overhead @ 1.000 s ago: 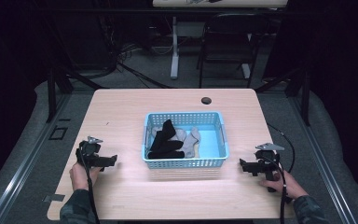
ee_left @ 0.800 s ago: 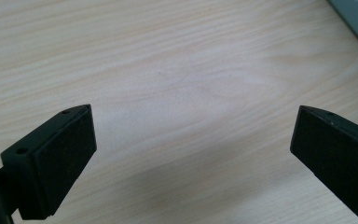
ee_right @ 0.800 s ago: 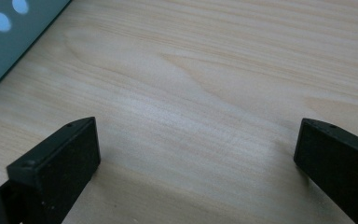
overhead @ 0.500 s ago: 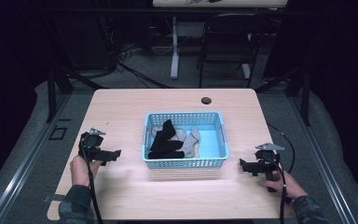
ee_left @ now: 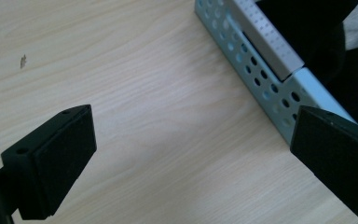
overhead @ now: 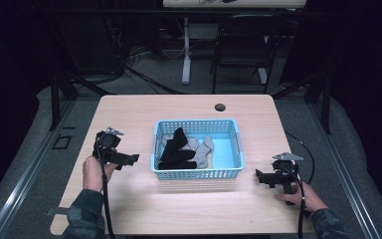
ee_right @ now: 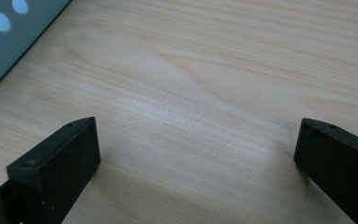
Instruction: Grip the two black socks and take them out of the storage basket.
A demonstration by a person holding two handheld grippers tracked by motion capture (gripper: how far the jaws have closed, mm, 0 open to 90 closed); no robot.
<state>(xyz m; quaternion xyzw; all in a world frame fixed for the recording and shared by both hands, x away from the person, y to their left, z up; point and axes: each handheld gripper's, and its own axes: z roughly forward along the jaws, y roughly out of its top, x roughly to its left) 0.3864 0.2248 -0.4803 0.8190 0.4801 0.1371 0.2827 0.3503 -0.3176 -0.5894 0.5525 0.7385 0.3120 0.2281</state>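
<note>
I see a blue perforated basket (overhead: 197, 172) sitting at the middle of the wooden table (overhead: 129, 114), its long axis running side to side across my high view, open top up. Inside it lie dark socks (overhead: 176, 149) toward the left half and a grey sock (overhead: 201, 149) beside them toward the middle, with bare blue floor at the right end; the dark ones run roughly front to back, leaning slightly. My left gripper (overhead: 129, 159) is held just left of the basket's near-left corner, pointing right toward it, close but apart from the wall. My right gripper (overhead: 259, 177) is lower and to the right of the basket's near-right corner, pointing left, somewhat farther from it than the left one is. In my left gripper view, the left gripper (ee_left: 191, 158) has its jaws spread wide with nothing but table grain between them, and the basket's perforated wall (ee_left: 261, 79) crosses the upper right on a diagonal, with black fabric (ee_left: 317, 28) showing over the rim, a detail of the corner the high view is too small to give. In my right gripper view, the right gripper (ee_right: 196, 154) is likewise wide apart and empty over bare wood, with a sliver of the basket (ee_right: 9, 32) at the upper left. A small dark round spot (overhead: 220, 107) lies near the table's far edge.
</note>
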